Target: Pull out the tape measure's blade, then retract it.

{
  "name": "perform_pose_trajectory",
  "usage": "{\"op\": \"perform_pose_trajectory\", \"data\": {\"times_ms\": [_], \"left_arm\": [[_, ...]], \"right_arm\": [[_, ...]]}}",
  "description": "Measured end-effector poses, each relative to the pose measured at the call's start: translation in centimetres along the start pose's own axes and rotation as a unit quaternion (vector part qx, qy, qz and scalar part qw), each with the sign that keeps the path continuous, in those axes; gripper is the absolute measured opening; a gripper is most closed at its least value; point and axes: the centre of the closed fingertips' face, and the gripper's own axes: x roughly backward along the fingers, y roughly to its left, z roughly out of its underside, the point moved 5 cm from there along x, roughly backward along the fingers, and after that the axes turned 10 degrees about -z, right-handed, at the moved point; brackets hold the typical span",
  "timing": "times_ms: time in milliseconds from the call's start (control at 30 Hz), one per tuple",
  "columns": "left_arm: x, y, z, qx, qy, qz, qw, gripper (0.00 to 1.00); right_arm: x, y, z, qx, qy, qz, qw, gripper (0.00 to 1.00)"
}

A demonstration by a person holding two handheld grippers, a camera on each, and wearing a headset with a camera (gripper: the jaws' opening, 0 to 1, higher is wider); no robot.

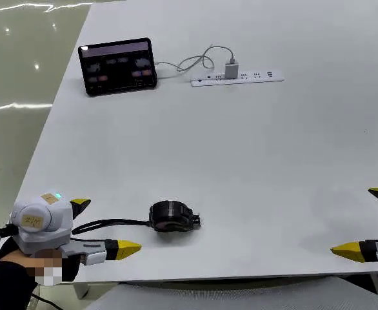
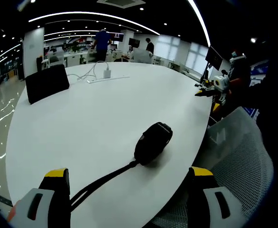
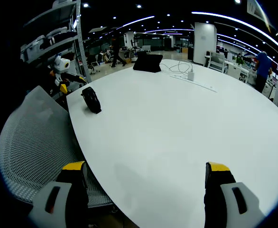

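A black tape measure point(image 1: 171, 216) lies on the white table point(image 1: 240, 148) near its front edge, its black wrist strap point(image 1: 105, 225) trailing left. My left gripper point(image 1: 105, 226) stands open at the front left, its yellow-tipped fingers on either side of the strap's end, a short way from the case. From the left gripper view the tape measure point(image 2: 153, 141) lies ahead between the open jaws, strap point(image 2: 103, 180) running toward me. My right gripper point(image 1: 369, 223) is open at the front right edge, far from the case. The tape measure point(image 3: 90, 99) looks small at the left in the right gripper view.
A dark tablet point(image 1: 118, 66) stands at the back left. A white power strip point(image 1: 237, 77) with a plugged charger and white cable lies behind the middle. A grey mesh chair back point(image 1: 240, 294) sits below the table's front edge. Floor drops off left of the table.
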Motion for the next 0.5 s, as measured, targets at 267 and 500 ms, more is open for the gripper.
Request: {"op": "perform_pose_trajectory", "data": {"times_ms": [267,500], "left_arm": [[0.17,0.23,0.12,0.000,0.003,-0.004,1.0000,1.00],[0.13,0.32,-0.14,-0.002,0.005,-0.001,1.0000,1.00]], "right_arm": [[-0.03,0.28,0.41,-0.006,-0.001,-0.005,1.0000,1.00],[-0.18,0.38,0.53,-0.009,-0.003,-0.006,0.9999,1.00]]}}
